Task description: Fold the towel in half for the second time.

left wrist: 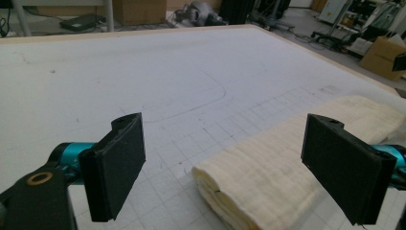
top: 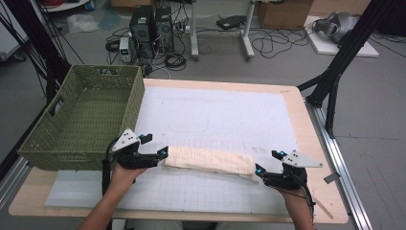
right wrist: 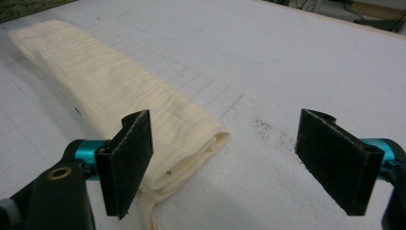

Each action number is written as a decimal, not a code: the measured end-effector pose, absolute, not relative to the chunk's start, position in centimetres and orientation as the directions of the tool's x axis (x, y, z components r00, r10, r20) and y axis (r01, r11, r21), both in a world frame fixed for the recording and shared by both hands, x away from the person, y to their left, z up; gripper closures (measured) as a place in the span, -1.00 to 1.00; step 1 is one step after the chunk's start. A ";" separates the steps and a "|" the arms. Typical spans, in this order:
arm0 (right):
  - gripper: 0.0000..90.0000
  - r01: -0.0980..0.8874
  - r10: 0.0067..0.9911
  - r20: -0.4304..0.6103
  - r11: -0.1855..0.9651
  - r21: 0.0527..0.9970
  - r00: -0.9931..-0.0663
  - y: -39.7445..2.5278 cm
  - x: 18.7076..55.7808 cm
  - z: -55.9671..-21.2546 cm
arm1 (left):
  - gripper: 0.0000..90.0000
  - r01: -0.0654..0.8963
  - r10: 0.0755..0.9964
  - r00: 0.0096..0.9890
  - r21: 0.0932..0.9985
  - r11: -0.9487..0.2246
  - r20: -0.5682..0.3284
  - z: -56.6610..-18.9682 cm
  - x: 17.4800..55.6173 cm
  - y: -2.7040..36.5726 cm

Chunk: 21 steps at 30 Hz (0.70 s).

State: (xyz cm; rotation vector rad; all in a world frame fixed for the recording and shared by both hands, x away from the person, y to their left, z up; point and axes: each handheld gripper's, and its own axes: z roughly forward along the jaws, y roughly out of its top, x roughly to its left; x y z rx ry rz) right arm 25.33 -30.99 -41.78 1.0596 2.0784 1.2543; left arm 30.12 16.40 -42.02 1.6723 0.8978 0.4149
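A folded cream towel (top: pixel 209 161) lies on the worktop (top: pixel 230 115); the left claw (top: pixel 154 146) and right claw (top: pixel 266 163), both spread, flank its ends, seemingly without contact.

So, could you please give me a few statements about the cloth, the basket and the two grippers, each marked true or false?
1. The cloth lies folded on the table. True.
2. The cloth is inside the basket. False: it lies on the table beside it.
3. Both grippers are open. True: the left gripper and the right gripper have their jaws wide apart.
4. The right gripper is clamped on the cloth. False: its jaws are spread at the cloth's end.
5. The basket stands at the table's right. False: it is at the left.
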 end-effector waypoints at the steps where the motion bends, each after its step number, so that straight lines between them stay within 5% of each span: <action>1: -0.64 0.359 0.817 -0.021 0.277 0.891 -0.577 -30.9 25.2 -41.6 | -0.65 0.344 0.741 0.646 0.936 -0.069 -0.183 -42.0 30.0 16.4; 21: -0.75 0.351 0.859 -0.065 0.275 0.895 -0.508 -31.7 24.7 -41.4 | -0.65 0.327 0.721 0.670 0.943 -0.070 -0.179 -41.5 29.4 16.9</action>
